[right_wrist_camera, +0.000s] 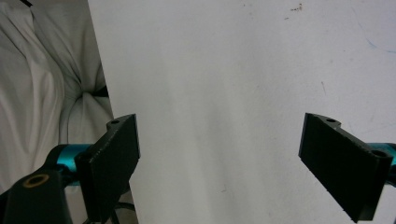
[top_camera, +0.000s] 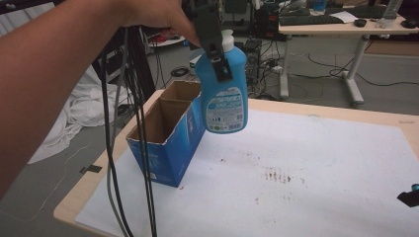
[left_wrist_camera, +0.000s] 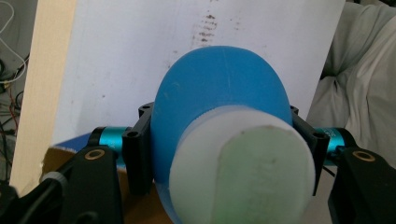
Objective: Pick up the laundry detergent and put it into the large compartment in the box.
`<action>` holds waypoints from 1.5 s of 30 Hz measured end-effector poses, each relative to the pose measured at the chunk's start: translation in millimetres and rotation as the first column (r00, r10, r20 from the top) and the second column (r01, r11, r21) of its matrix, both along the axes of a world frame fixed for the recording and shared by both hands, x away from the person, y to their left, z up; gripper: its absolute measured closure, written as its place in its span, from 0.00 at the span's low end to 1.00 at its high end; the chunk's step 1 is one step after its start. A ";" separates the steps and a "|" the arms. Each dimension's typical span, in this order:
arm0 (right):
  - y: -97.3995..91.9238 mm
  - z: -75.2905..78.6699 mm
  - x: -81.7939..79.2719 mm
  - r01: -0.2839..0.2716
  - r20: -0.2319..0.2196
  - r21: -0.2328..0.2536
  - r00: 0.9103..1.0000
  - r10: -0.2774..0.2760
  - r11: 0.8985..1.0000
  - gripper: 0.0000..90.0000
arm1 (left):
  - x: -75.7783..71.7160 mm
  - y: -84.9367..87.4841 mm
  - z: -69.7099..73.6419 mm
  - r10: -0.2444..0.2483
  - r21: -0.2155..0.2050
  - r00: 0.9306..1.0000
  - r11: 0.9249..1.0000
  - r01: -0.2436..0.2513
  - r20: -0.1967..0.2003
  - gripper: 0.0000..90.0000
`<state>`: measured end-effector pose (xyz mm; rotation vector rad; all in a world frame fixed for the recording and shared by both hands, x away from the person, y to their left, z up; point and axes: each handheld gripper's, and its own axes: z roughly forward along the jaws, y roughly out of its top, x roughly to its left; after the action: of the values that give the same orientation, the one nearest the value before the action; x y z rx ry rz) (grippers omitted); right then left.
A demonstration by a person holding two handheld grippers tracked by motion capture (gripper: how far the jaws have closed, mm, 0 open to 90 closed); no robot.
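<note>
At the left of the high view a forearm slants in, cables hanging from it over the table's near corner. Just right of them an open blue box with two compartments stands on the white mat. The left gripper points down above the box's right end, its jaws clamped on the upper body of a blue bottle just under its white cap. The bottle hangs upright in the air, label facing the camera, its base clear of the mat and beside the box's rim. In the left gripper view the bottle sits squeezed between both pads, cap toward the lens. At the far right edge the right gripper rests low over the mat; in its own view the jaws stand wide apart with nothing between them.
</note>
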<state>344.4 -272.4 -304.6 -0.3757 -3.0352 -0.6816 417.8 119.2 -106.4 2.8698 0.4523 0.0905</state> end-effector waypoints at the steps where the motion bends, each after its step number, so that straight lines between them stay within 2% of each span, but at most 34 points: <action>1: 0.3 0.2 0.4 -0.002 0.001 0.000 1.000 0.002 1.000 0.13 | -0.4 5.0 2.3 0.004 0.001 1.000 1.000 -0.004 0.002 0.42; 8: 1.9 -0.2 1.5 0.000 -0.002 -0.003 1.000 0.000 1.000 0.13 | -3.9 41.9 13.3 0.066 -0.003 0.998 0.998 -0.066 0.012 0.42; 16: 7.0 1.9 4.0 -0.008 0.000 -0.006 1.000 0.008 1.000 0.13 | -10.1 82.5 19.7 0.150 0.000 0.988 0.989 -0.150 0.031 0.42; 23: 10.2 3.8 4.8 -0.010 0.001 -0.008 1.000 0.010 1.000 0.13 | -13.1 106.4 16.5 0.206 0.005 0.978 0.979 -0.206 0.037 0.42; 28: 11.0 5.0 4.3 -0.008 0.001 -0.008 1.000 0.008 1.000 0.13 | -12.4 118.2 8.3 0.229 0.018 0.972 0.973 -0.230 0.047 0.42; 32: 10.9 5.1 3.9 -0.004 0.001 -0.010 1.000 0.004 1.000 0.13 | -11.0 125.3 -0.6 0.243 0.018 0.969 0.970 -0.243 0.039 0.42; 38: 10.7 4.9 3.9 -0.003 -0.001 -0.011 1.000 0.003 1.000 0.13 | -9.6 132.0 -15.8 0.241 0.024 0.970 0.970 -0.242 0.038 0.42; 45: 10.1 4.4 4.2 -0.002 -0.005 -0.014 1.000 0.002 1.000 0.13 | -7.1 135.5 -40.8 0.241 0.041 0.970 0.970 -0.241 0.017 0.42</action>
<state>348.6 -262.3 -300.2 -0.3740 -3.0373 -0.6583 410.7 254.7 -147.2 2.8402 0.8049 0.1598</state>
